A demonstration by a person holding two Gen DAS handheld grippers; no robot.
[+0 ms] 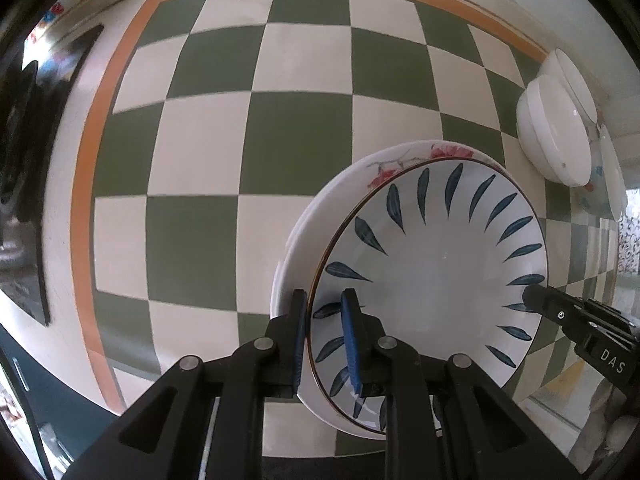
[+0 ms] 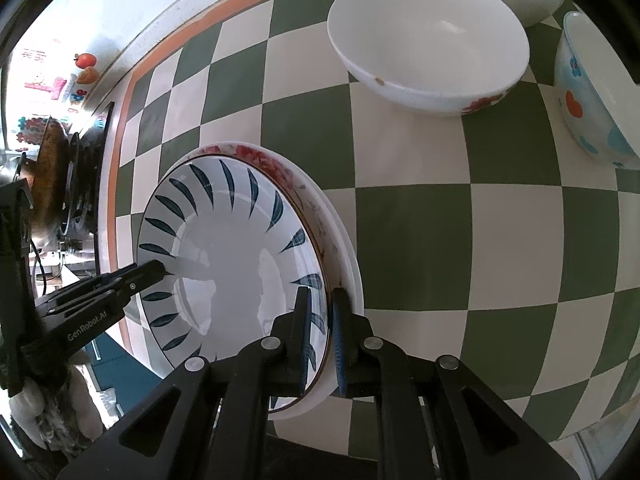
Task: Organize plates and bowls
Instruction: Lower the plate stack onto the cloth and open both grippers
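Black linkages and blue pads fill the foreground of both wrist views: the left hand-held gripper (image 1: pixel 325 334) is pinched narrow on one side of the leaf-patterned plate (image 1: pixel 432 280), one pad inside the rim and one outside, and the right hand-held gripper (image 2: pixel 320 336) is clamped the same way on the opposite side. That plate sits on top of a flowered plate (image 1: pixel 340 200), which seems to lie on another white plate, all on the desk (image 1: pixel 200 140) with its green and cream checks (the stack is off-centre, the flowered rim showing as a crescent on one side).

The step in hand appears to be seating or squaring the top plate on the stack. To do it well, both hands should shift together, so the plate slides level rather than tipping. Each outer pad sits just where the two rims meet; the person should check that it has caught only the upper rim, otherwise the lower plate will drag along. The plate should be nudged until the crescent disappears, then both grips eased apart and drawn straight up.

Well apart from the stack, a white bowl (image 2: pixel 428 40) with a red flower, a bowl with blue and orange flowers (image 2: pixel 592 100) and part of a third dish near the far edge wait, probably to be nested afterwards. Glazed rims are slippery, so the grip is better kept firm than quick.
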